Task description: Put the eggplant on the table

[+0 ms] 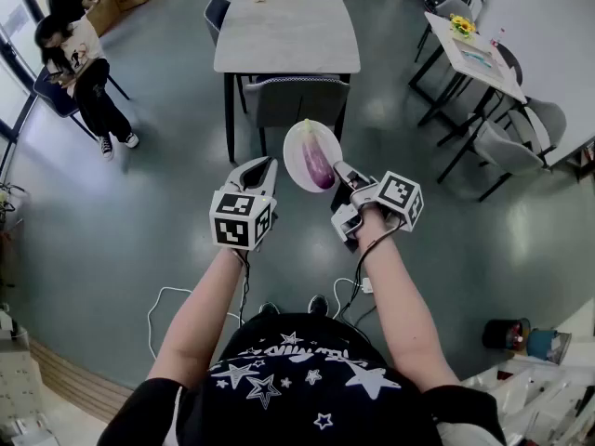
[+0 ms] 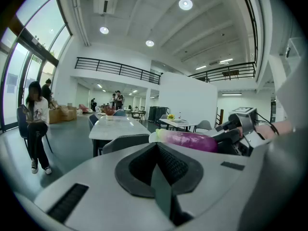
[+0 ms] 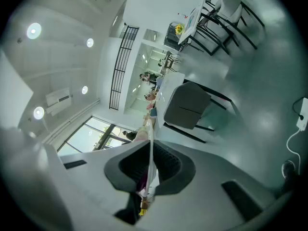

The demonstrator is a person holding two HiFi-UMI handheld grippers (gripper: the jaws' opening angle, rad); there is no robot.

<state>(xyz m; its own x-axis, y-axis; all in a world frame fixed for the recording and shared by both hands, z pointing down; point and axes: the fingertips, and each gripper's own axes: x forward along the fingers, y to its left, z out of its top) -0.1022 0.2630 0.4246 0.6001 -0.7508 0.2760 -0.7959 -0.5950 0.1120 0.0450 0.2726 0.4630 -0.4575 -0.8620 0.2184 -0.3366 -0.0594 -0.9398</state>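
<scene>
Your right gripper [image 1: 344, 172] is gripping the rim of a white plate [image 1: 299, 149] between its fingers, holding it in the air short of the desk [image 1: 284, 35]. The eggplant [image 1: 318, 163] is lying on that plate. Your left gripper [image 1: 261, 168] is hovering just beside the plate, fingers closed on nothing.
</scene>
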